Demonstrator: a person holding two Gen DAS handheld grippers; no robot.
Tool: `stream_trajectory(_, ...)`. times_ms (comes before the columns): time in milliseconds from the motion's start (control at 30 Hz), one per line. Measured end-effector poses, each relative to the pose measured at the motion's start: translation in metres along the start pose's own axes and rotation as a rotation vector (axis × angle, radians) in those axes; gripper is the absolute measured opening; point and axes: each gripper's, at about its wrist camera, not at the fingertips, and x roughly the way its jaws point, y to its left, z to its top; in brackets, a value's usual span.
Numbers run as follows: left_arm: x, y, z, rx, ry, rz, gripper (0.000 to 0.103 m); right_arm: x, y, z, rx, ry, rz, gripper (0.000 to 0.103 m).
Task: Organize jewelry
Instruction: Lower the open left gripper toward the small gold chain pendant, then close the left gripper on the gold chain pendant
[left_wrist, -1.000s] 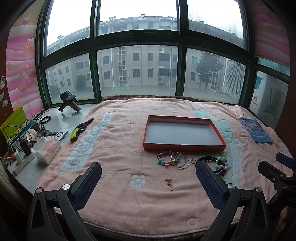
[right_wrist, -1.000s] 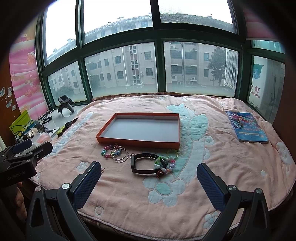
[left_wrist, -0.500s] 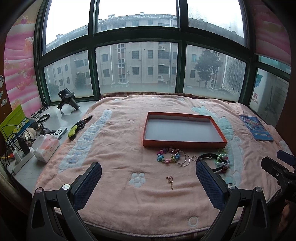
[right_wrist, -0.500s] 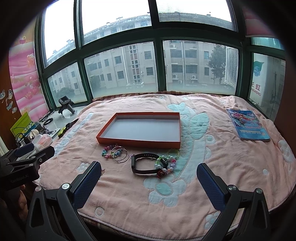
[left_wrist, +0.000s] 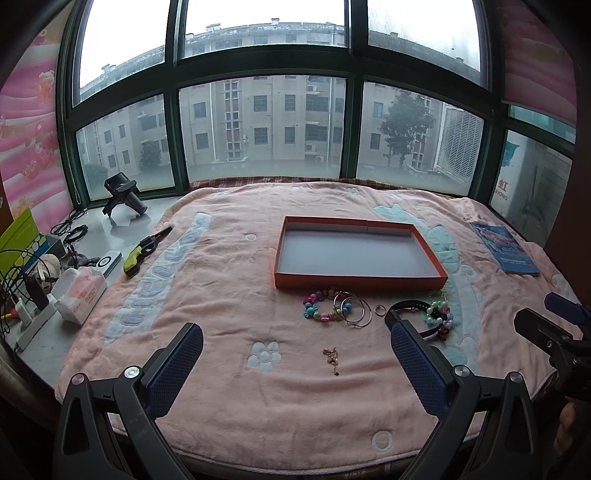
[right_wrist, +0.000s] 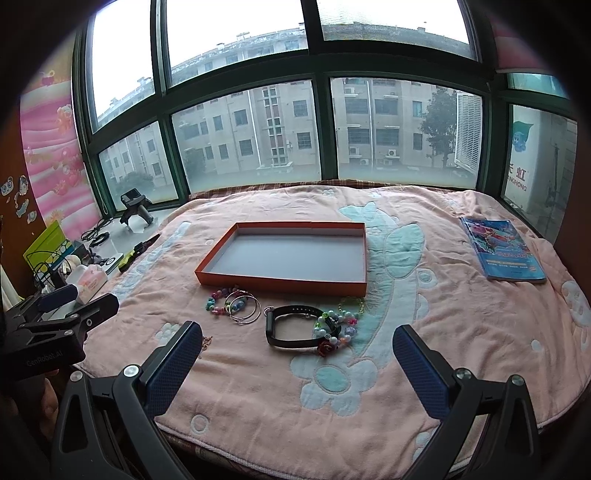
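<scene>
Left wrist view: the left gripper (left_wrist: 295, 354) hangs over the near edge of the bed (left_wrist: 221, 295), jaws spread wide and holding nothing. The jewelry lies on the blanket, none of it yet in the orange tray (left_wrist: 358, 283), which sits at 12 o'clock from the gripper. A small gold chain (left_wrist: 331, 357) lies just beyond the gap between the jaws, at about 1 o'clock, its long axis running near to far. The bead bracelet (left_wrist: 319, 312) and hoop earrings (left_wrist: 356, 312) lie farther out, just in front of the tray's near wall. Right wrist view: the right gripper (right_wrist: 297, 356) is likewise wide open and empty. A black wristband (right_wrist: 293, 326) lies at 12 o'clock, close ahead, its long axis crosswise to the fingers, touching a flower bead bracelet (right_wrist: 334, 330) at 1 o'clock. The tray lies beyond, also at 12 o'clock. By this layout the left gripper is judged nearer the chain and the right nearer the wristband; either reach would run straight ahead.
</scene>
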Motion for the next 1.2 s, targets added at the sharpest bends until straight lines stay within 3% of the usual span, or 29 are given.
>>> stream_trajectory(400,0.023,-0.002,-0.009,0.052,0.007,-0.021,0.103,0.016,-0.008,-0.003,0.002,0.023,0.024,0.103)
stream_trajectory(633,0.065,-0.013,-0.025,0.092,0.102,-0.093,0.069,0.037,-0.017,-0.007,0.019,0.069,0.044,0.103)
stream_trajectory(967,0.117,-0.027,-0.042,0.163,0.201,-0.197,0.037,0.066,-0.024,-0.014,0.041,0.138,0.058,0.103)
stream_trajectory(1200,0.147,-0.024,-0.048,0.137,0.271,-0.239,0.027,0.082,-0.024,-0.015,0.034,0.167,0.065,0.103)
